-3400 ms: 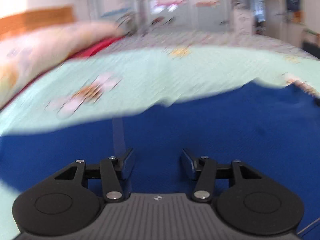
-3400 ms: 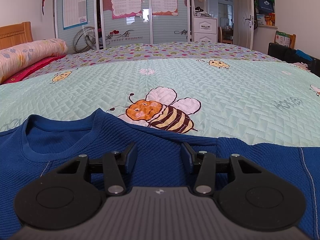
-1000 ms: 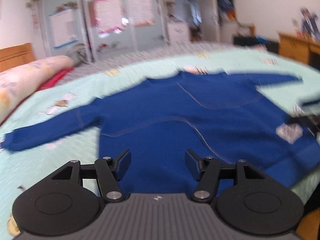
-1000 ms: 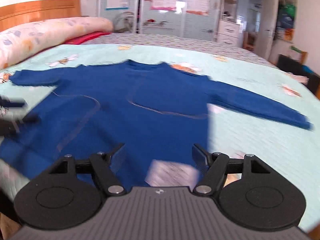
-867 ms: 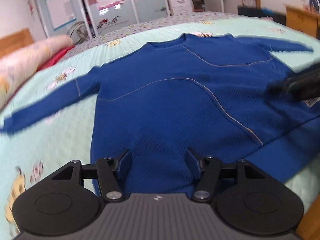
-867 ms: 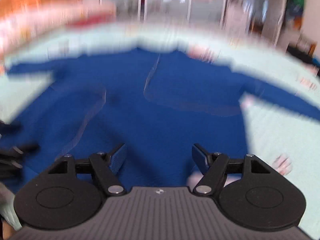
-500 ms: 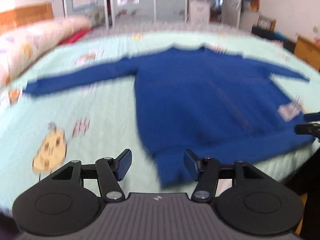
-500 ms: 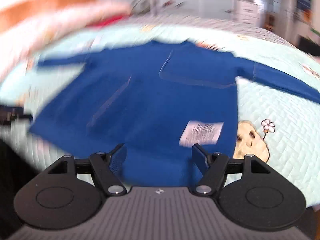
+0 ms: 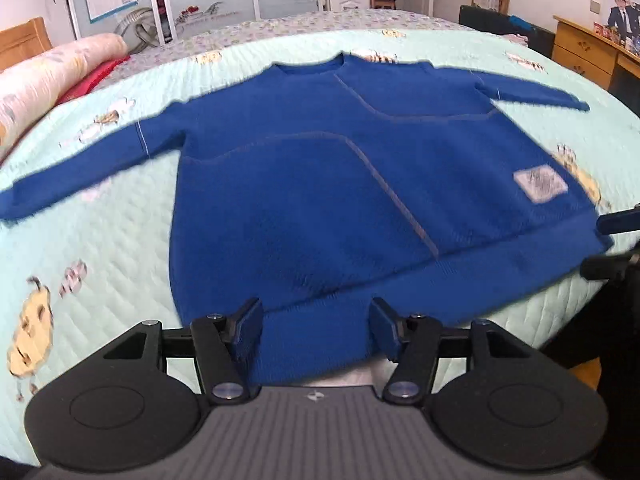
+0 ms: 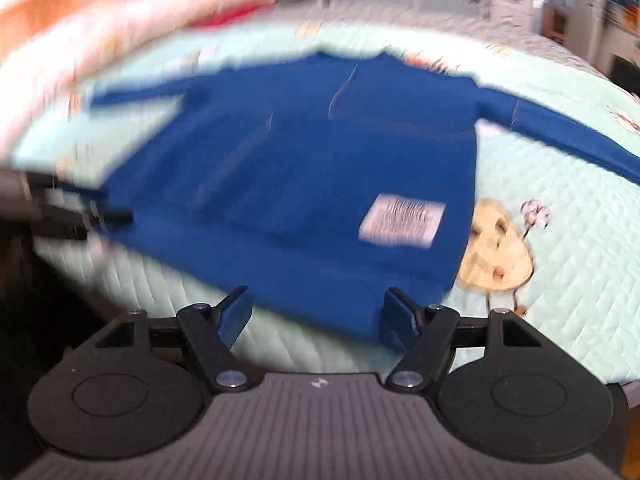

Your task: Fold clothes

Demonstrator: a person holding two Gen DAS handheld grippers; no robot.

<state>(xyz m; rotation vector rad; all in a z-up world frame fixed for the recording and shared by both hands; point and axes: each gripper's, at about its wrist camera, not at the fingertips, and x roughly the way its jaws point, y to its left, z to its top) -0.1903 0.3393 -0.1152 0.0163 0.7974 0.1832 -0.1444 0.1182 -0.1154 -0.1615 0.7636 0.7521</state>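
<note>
Blue sweater [image 9: 320, 184] spread flat on the bed [image 9: 100, 240].
My left gripper [image 9: 316, 330] and right gripper [image 10: 316, 316] hover at its hem, jaws wide apart, holding nothing.

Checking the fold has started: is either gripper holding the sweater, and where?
No. Both the left gripper and right gripper are open at the sweater hem.

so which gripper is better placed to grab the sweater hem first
Probably left. The left gripper is open with the blue sweater hem lying between its fingers. The right gripper, also open, sits near the hem corner, but its view is motion-blurred.
</note>
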